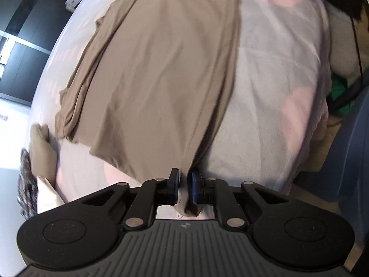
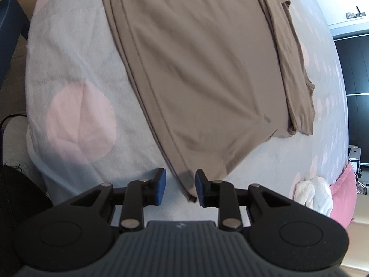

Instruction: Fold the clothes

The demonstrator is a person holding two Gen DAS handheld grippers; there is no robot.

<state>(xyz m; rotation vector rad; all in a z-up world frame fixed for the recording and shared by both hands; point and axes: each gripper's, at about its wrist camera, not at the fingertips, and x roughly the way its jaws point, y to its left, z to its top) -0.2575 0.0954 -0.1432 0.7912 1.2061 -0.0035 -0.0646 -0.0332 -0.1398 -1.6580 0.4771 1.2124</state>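
Tan shirt spread on dotted bedcover: left gripper pinches one hem corner, right gripper spread open around another corner.

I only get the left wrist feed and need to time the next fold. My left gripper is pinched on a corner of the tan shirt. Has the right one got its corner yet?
Observer: Not yet. The right gripper is open, with the tan shirt corner lying between its fingers, ungripped.
Operator: Is the hem near it flat?
Observer: Mostly; the stitched hem runs straight up from that corner across the spotted bedsheet.
Operator: Anything lying near that side?
Observer: White rolled socks and a pink pillow sit at the bed's edge, apart from the shirt.
Operator: And my left gripper?
Observer: Shut on the shirt corner, as you said.
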